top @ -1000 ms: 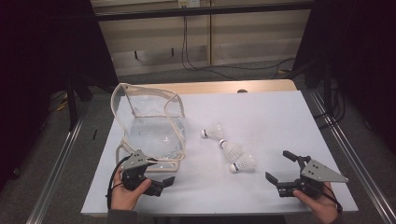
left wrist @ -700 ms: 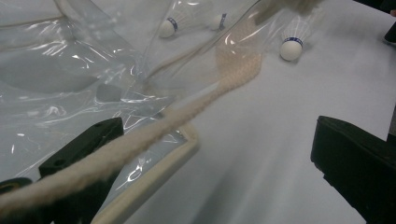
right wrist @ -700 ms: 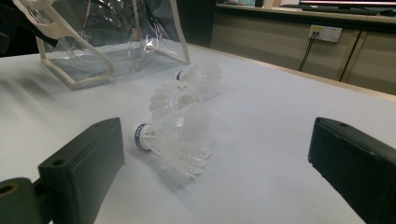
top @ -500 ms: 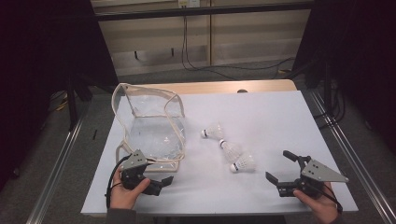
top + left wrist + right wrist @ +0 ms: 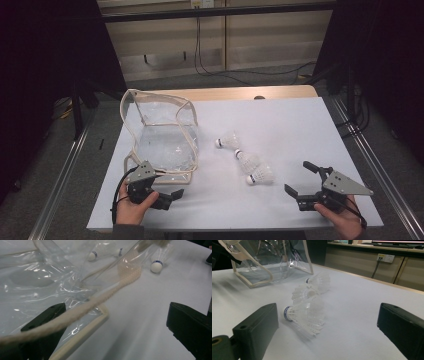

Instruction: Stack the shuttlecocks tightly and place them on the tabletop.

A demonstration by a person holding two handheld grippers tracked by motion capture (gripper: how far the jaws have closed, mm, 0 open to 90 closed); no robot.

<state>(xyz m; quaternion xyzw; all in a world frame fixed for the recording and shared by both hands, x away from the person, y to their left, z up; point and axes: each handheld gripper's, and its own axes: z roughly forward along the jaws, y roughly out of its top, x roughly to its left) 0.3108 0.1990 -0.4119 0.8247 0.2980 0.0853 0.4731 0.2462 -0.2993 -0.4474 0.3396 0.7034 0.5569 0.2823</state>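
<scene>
My left gripper (image 5: 167,196) sits low at the near-left table (image 5: 300,125) edge, hand wrapped under it, jaws wide open, pointing right, with the clear bag's (image 5: 165,135) cord handle (image 5: 82,311) draped across the left jaw. Right gripper (image 5: 305,182) rests near the right corner, jaws open toward three shuttlecocks (image 5: 247,162) lying mid-table, just right of the bag; nearest one (image 5: 305,315) lies between its jaws, unclamped.

My white table (image 5: 300,125) carries a clear plastic bag (image 5: 165,137) with cream trim at its left, upright (mouth open), and three white shuttlecocks (image 5: 248,162) lying in a loose row near the middle.
</scene>
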